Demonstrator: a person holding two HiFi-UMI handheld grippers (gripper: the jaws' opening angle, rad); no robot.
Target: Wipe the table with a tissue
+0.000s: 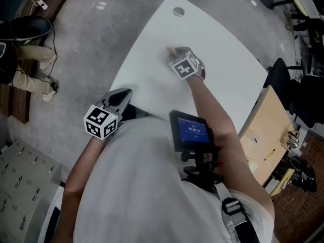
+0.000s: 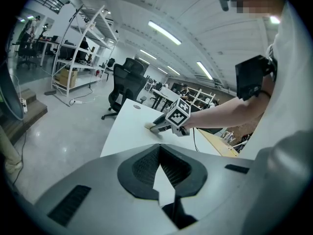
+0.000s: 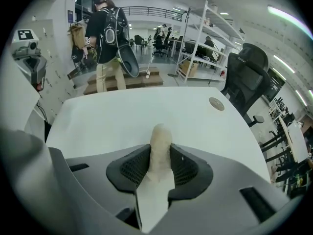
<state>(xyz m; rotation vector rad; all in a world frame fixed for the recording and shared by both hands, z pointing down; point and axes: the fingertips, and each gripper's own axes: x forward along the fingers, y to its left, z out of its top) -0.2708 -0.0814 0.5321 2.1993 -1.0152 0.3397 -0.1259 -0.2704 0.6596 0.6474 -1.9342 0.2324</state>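
**Tissue on table, in R jaws**

I see a smooth white table (image 1: 152, 70) w/ curved edge. Left gripper (image 1: 123, 95): jaws together, empty. Right gripper (image 1: 173, 51): jaws clamp a cream rolled tissue (image 3: 159, 146), tip touching table. Round grey grommet (image 1: 178, 11). No legible text.

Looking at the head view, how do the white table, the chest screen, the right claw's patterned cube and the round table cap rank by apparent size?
1. white table
2. chest screen, though it sits nearest the camera
3. patterned cube on the right claw
4. round table cap
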